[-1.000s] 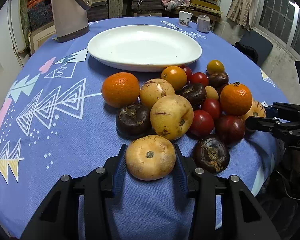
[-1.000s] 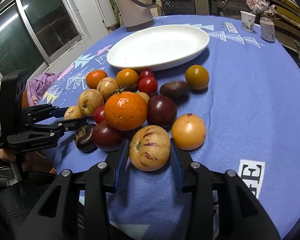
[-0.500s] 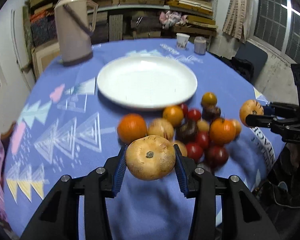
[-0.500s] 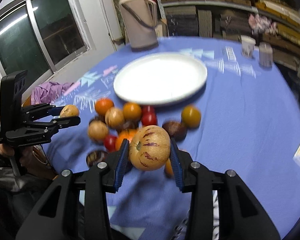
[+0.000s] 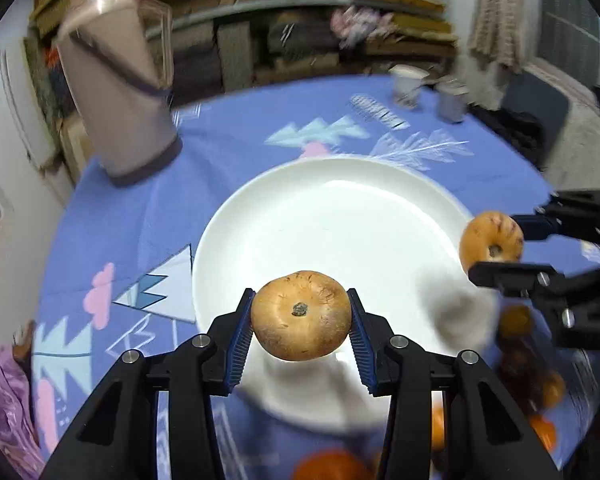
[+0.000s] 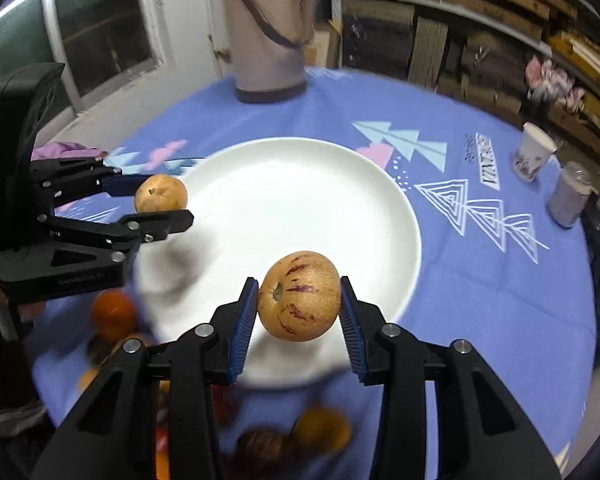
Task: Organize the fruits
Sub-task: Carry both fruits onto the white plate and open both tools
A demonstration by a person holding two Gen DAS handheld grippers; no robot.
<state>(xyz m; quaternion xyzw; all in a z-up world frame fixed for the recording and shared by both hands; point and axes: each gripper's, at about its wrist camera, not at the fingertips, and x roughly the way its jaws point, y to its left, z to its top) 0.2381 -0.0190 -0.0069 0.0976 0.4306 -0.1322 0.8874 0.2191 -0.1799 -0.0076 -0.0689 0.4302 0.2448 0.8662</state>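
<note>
Fingers of the left gripper (image 5: 300, 316) clamp a tan fruit (image 5: 300, 316); the right gripper (image 6: 299, 296) clamps a purple-streaked fruit (image 6: 299, 296). Both hang at lower centre over the white plate (image 5: 340, 208), which holds nothing yet. Remaining fruits (image 6: 114, 316) lie blurred at the bottom edge, unsorted.

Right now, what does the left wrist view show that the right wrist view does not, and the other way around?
Only the left wrist view shows the left gripper from behind, clamped on a plain tan fruit. Only the right wrist view shows the window and the right gripper from behind, clamped on a purple-streaked fruit. Both show the white plate, still bare, the thermos jug, the blue tablecloth and both cups.
</note>
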